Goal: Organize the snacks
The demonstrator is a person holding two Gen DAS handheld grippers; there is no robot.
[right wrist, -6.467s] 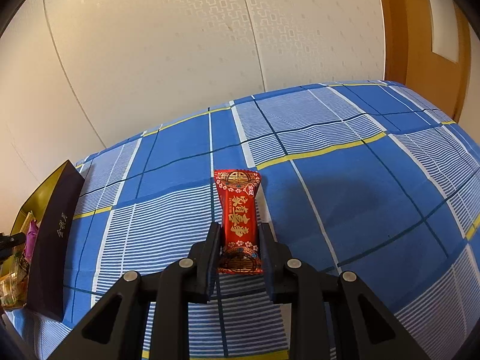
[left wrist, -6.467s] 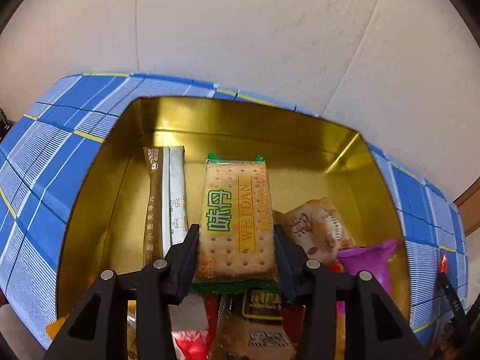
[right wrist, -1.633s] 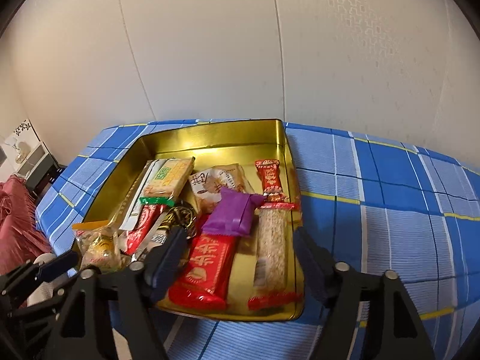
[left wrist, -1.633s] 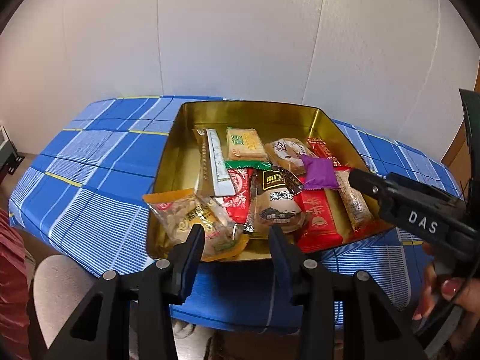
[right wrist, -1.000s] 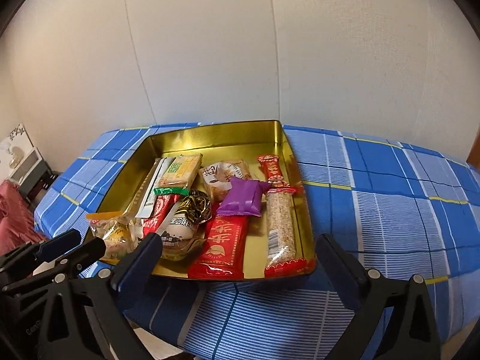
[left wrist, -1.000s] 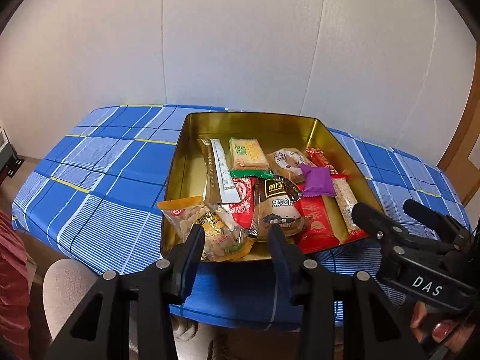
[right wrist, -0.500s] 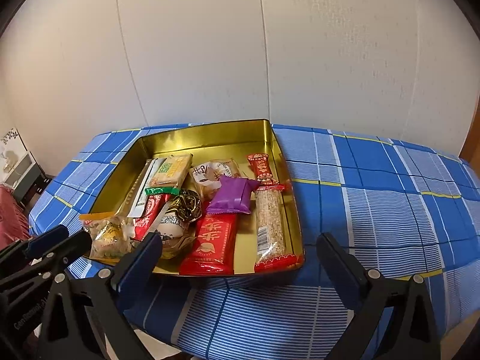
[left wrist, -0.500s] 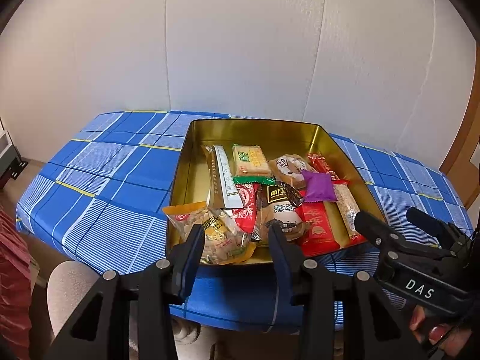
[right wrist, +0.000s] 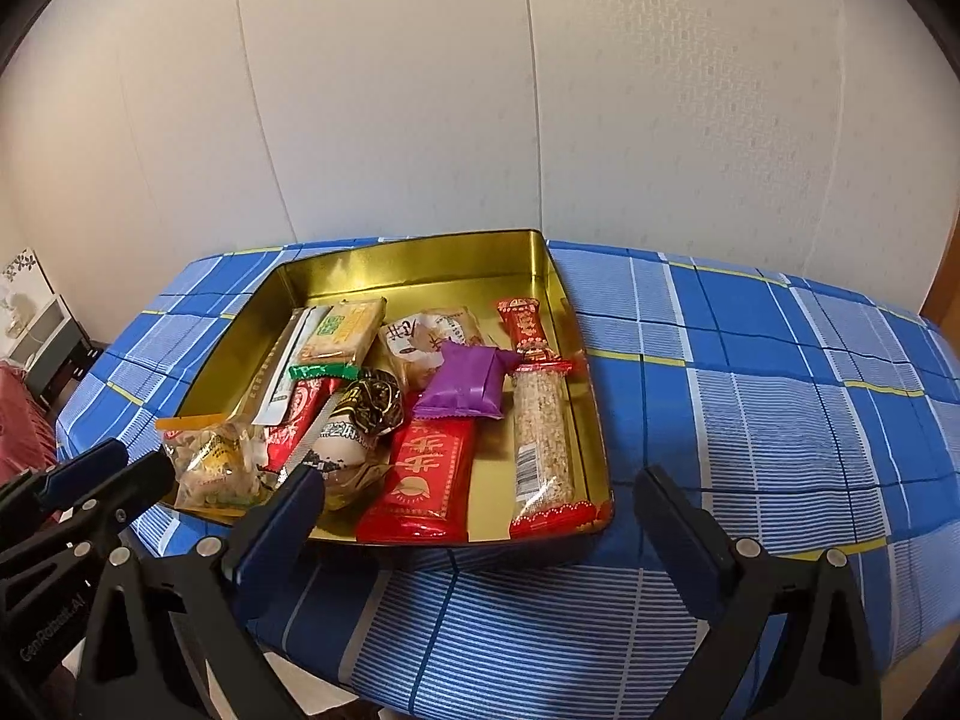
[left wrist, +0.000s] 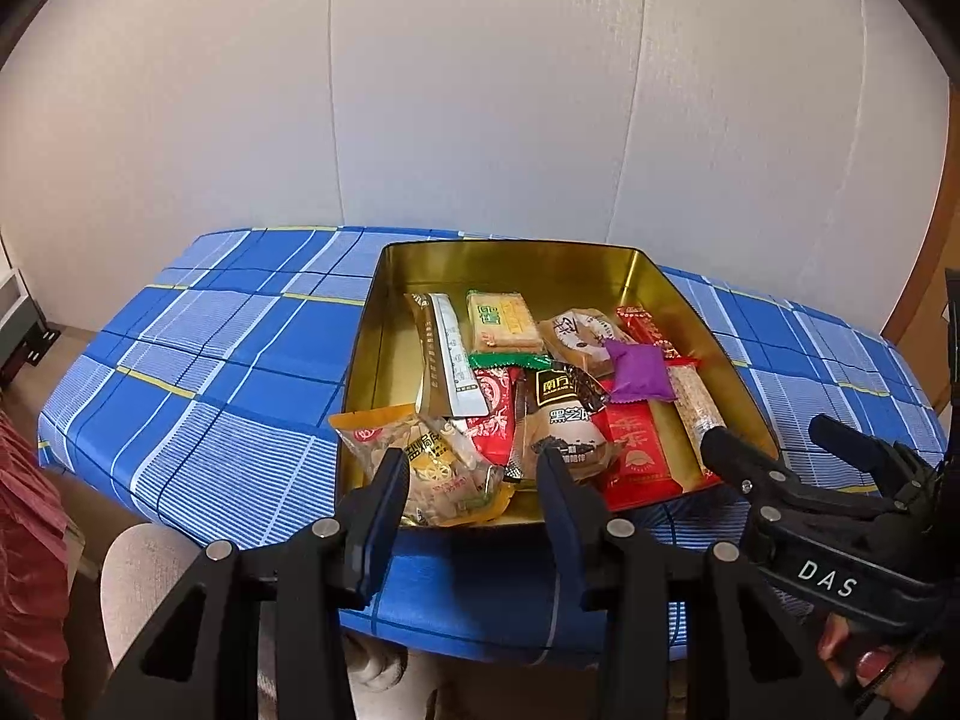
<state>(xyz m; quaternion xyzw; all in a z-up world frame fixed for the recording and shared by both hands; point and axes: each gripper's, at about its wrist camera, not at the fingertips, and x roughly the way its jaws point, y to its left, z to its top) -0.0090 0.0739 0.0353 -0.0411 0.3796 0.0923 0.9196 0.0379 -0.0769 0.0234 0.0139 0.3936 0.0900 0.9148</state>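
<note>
**Inspection: snacks gathered in tin, both grippers clear and empty**

The gold tin [right wrist: 543, 252] sits on the blue checked tablecloth [right wrist: 780, 408], near the table's front edge and closer to its left end. All snacks in view lie inside it; none is seen loose on the cloth. In my judgement the gathering step is done or nearly done.

Contents: a cracker pack [right wrist: 345, 330] and a long white sachet [left wrist: 453, 360] lie toward the tin's back left. A purple packet [right wrist: 468, 384] rests on top of the others near the middle. A sesame bar [right wrist: 540, 426] runs along the right wall, its red end at the front right corner. A flat red pack [right wrist: 429, 468] lies beside it at the front edge. A yellow-edged bag [left wrist: 432, 468] fills the front left corner and rides up over the rim, likely because the pile beneath leaves it no flat seat.

The left gripper [left wrist: 471, 480] is partly spread with nothing between its fingers, held off the tin's front edge. The right gripper [right wrist: 474, 504] is spread wide, also empty, before the front edge. Both appear held clear of the tin so as not to disturb the stack.

Risk: the overhanging bag could slip out over the rim.
</note>
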